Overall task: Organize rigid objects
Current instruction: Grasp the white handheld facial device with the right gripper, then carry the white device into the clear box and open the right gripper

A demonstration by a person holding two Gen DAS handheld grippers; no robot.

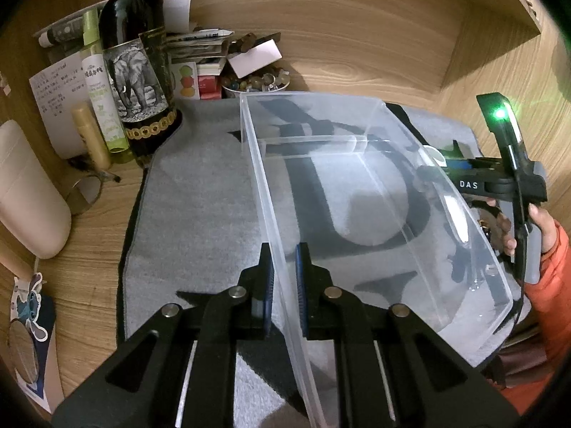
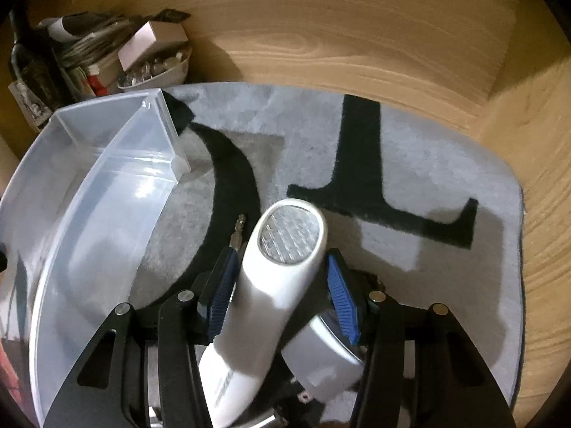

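- The near wall of the clear bin (image 1: 357, 185), at frame centre, is clamped by the left gripper (image 1: 284, 285)
- The white flashlight (image 2: 282, 278), at lower centre, is straddled by the right gripper (image 2: 278, 296); contact cannot be told
- Open grey mat (image 2: 428, 164) is left at the right

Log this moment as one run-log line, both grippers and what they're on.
left gripper: shut on clear bin wall | right gripper: open around white flashlight, not pressing | bin: empty, on grey mat
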